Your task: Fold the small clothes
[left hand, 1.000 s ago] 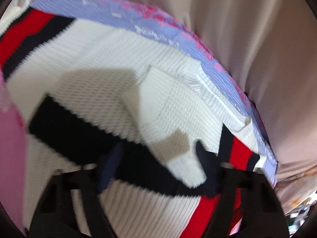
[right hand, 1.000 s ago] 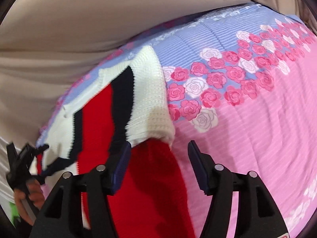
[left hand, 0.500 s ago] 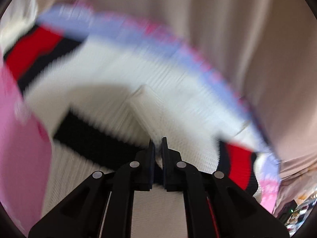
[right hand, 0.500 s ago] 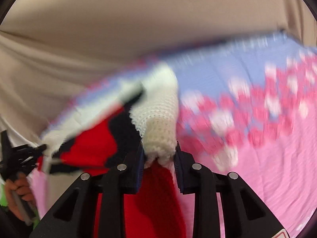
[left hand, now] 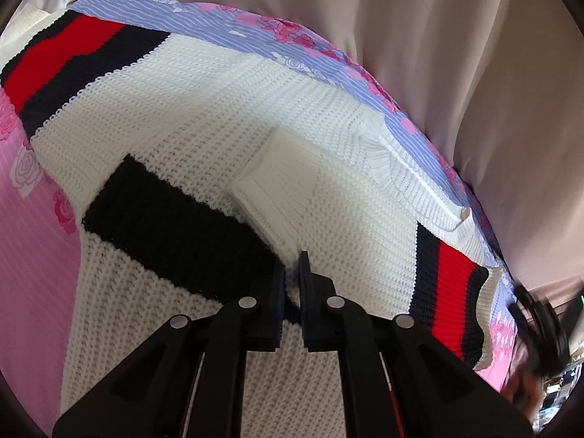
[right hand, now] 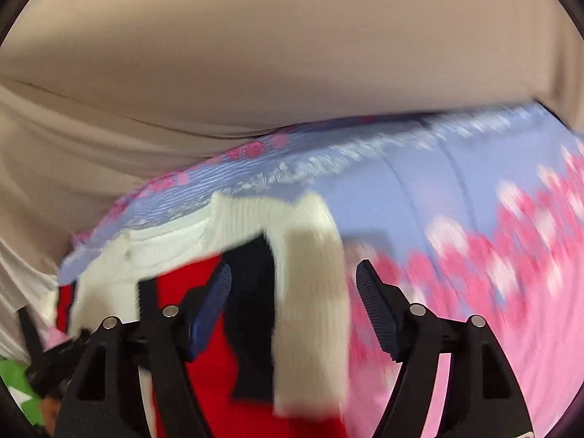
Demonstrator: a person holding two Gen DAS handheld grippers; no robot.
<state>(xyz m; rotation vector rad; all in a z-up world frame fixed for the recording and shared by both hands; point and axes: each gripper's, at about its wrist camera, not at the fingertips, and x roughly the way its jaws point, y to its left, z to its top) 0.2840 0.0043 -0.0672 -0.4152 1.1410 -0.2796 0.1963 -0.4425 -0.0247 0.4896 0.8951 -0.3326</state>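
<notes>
Sweater (left hand: 204, 109) lies spread on the bed (left hand: 33, 248), white knit with navy/red stripe bands, over the pink and blue rose-print sheet; beige curtain (left hand: 456, 54) hangs behind.

Left tool (left hand: 291, 266): jaws nearly closed, pinching knit right where the black band (left hand: 175, 226) meets the white folded cuff (left hand: 277, 182). Looks like a real grip on fabric, a little fuzz shows between the tips.

Right tool (right hand: 292, 284): jaws wide apart, holding nothing. The white cuffed sleeve end (right hand: 310, 310) sits between the fingers but neither pad touches it. That view is motion-blurred, so I can't say how close the sleeve is to the pads in depth.

Judgement: step in hand is a sleeve or side fold across the body, only partly set up.

To do it well:
- Centre the sleeve end in the right tool, close on the ribbed cuff, not the loose knit above; ribbing holds better.
- Lift both sides evenly, low over the bed, so the chunky knit doesn't stretch or drag the sheet.
- Keep the fold line parallel to the stripe bands; they make a handy alignment check.
- Lay down, then release.

Risk: thick knit slipping from a shallow pinch on the left.
</notes>
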